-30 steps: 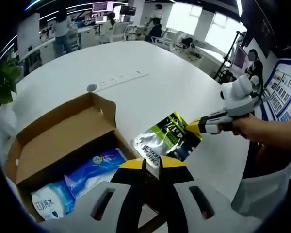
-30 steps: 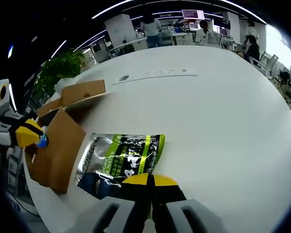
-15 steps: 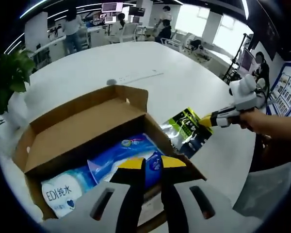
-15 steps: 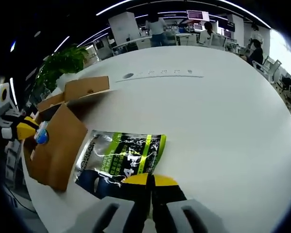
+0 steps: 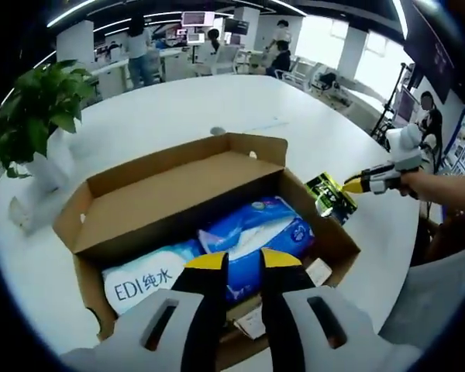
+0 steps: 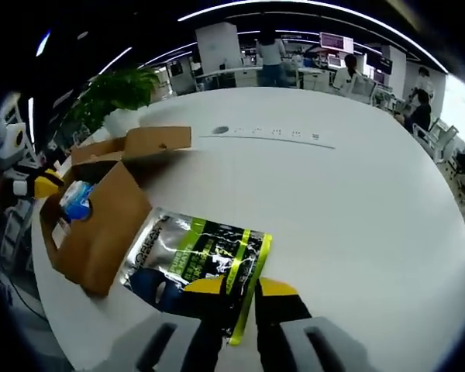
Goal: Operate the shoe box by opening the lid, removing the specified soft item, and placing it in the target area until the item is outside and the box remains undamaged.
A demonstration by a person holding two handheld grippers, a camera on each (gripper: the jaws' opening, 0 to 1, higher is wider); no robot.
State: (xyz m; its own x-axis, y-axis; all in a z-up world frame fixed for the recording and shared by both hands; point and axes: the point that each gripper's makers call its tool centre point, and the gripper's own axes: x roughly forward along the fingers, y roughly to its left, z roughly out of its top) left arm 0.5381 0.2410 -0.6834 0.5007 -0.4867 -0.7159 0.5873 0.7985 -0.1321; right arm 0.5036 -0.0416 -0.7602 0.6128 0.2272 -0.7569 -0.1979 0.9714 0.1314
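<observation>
Lid: shoe box [image 5: 178, 194] open.
Pouch [image 6: 201, 260]: out, on table [image 6: 356, 201].
Right gripper [image 6: 239, 291]: pinching pouch edge; release pending.
Left gripper [image 5: 242, 261]: jaws slightly apart, empty.

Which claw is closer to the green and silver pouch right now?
Right. The right claw is at the pouch, jaws on its edge; the left claw is over the open box.

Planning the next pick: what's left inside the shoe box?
Inside the shoe box: a blue soft pack and a white "EDI" wipes pack. Anything beneath them is covered.
</observation>
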